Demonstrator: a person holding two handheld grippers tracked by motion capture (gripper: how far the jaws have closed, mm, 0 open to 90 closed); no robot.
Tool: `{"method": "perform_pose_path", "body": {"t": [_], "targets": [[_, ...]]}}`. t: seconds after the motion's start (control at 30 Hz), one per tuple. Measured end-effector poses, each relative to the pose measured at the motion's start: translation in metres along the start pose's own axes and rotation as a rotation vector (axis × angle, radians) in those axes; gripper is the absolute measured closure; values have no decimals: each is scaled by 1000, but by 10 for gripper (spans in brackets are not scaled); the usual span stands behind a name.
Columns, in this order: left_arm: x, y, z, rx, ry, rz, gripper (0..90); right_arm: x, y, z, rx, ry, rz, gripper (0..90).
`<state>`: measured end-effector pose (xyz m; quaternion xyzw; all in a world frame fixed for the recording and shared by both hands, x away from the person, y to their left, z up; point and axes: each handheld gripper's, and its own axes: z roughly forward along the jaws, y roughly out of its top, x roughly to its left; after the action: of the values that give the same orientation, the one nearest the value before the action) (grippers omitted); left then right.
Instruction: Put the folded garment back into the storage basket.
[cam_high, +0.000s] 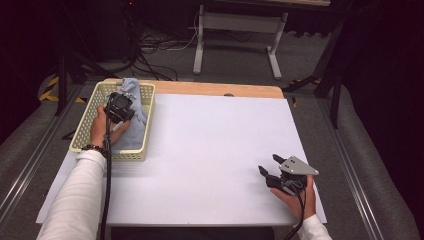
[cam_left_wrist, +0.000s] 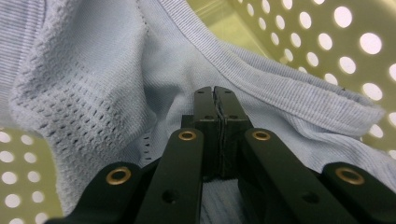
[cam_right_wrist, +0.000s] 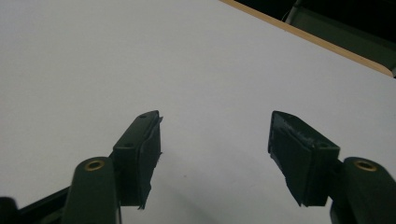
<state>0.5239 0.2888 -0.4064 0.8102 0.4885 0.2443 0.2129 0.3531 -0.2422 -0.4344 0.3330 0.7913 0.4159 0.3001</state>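
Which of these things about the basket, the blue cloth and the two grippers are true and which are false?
1. The blue cloth lies in the yellow basket. True.
2. The left gripper is wide open above the cloth. False: its jaws are closed together down in the cloth's folds.
3. The right gripper holds a cup. False: its jaws stand apart with nothing between them, over the white table sheet.
4. The basket sits at the left side of the table. True.
5. The basket has round holes in its walls. True.
6. The cloth is red. False: it is light blue.
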Motion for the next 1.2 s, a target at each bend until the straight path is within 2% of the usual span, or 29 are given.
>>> {"method": "perform_pose_path", "body": {"t": [0.2,0.67,0.77,0.97,1.13,1.2], "targets": [[-3,0,6,57,-12,20,891,-1,0,1,7,5,-1,353],[-6,0,12,121,-26,50,895,0,0,0,4,7,-2,351],[-6,1,11,118,-21,51,894,0,0,0,3,6,-2,350],[-5,3,4,81,5,48,866,1,1,-1,-3,4,-5,346],[-6,5,-4,28,34,40,854,2,1,-2,-19,7,-9,343],[-6,6,-6,2,30,30,850,2,2,-2,-24,6,-10,342]]}}
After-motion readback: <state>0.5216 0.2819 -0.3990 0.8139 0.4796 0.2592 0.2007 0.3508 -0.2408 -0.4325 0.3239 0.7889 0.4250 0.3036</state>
